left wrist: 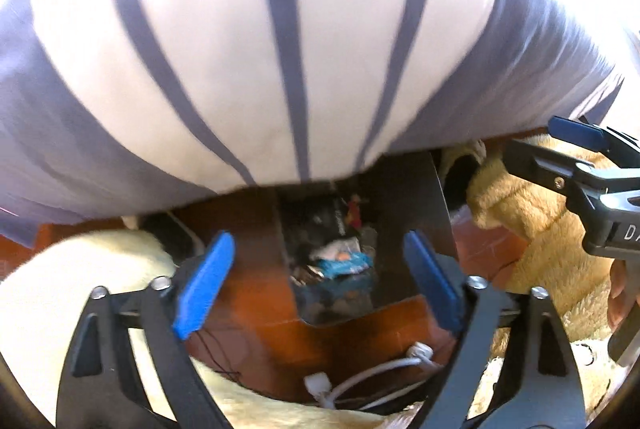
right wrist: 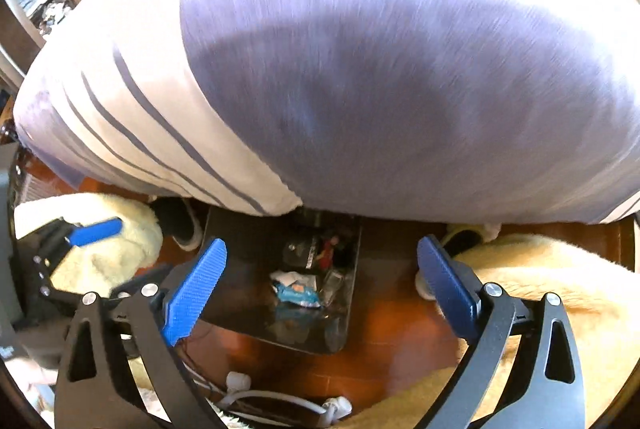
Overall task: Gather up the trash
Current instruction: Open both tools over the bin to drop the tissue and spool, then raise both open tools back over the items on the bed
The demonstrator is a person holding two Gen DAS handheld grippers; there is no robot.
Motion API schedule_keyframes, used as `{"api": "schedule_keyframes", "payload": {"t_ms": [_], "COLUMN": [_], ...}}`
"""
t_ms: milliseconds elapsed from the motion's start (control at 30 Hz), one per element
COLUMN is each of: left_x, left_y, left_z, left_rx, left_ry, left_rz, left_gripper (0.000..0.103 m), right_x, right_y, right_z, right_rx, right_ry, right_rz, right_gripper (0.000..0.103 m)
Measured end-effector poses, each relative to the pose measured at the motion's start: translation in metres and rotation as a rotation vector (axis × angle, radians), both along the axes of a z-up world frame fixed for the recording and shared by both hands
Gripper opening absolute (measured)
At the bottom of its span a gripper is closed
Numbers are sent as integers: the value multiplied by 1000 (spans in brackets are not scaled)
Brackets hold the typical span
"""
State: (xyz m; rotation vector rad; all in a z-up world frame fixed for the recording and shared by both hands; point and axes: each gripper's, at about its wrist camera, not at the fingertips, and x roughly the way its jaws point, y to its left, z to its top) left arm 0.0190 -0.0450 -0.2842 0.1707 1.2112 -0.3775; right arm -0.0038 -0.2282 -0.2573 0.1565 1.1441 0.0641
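Lying ahead between both grippers' spread, empty jaws: blue wrapper (left wrist: 343, 264) in bin (right wrist: 236, 293)

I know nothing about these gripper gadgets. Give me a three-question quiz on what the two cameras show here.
1. True or false: the left gripper is clamped on a wrapper.
2. What sits in the dark bin between the blue fingers: A) socks, B) a blue wrapper and other litter, C) fruit?
3. Fill in: a large striped ______ fills the upper half of both views.

Key
1. False; its jaws are apart, as are the right gripper's.
2. B.
3. Pillow.
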Motion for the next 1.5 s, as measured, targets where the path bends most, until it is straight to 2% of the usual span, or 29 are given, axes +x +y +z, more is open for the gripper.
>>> {"api": "schedule_keyframes", "payload": {"t_ms": [167, 433, 667, 900, 1300, 1500], "left_x": [3, 17, 43, 84, 180, 228], "left_y": [10, 26, 29, 8, -34, -61], "left_z": [43, 99, 136, 157, 173, 173], "left_rx": [-18, -54, -61, -60, -34, -91], "left_ry": [-103, -225, -319, -382, -419, -402], "left_rz": [11, 47, 57, 45, 31, 5], "left_gripper": [95, 95, 95, 95, 95, 94], "right_x": [-4, 0, 26, 67, 158, 201], "right_y": [-7, -21, -36, -49, -61, -75], "right_z": [30, 81, 118, 143, 150, 147], "right_rx": [24, -13, -68, -110, -153, -160], "right_ry": [-66, -188, -276, -326, -323, -307], "right_rz": [-8, -20, -38, -54, -94, -122], "right_gripper": [99, 99, 99, 99, 99, 99]}}
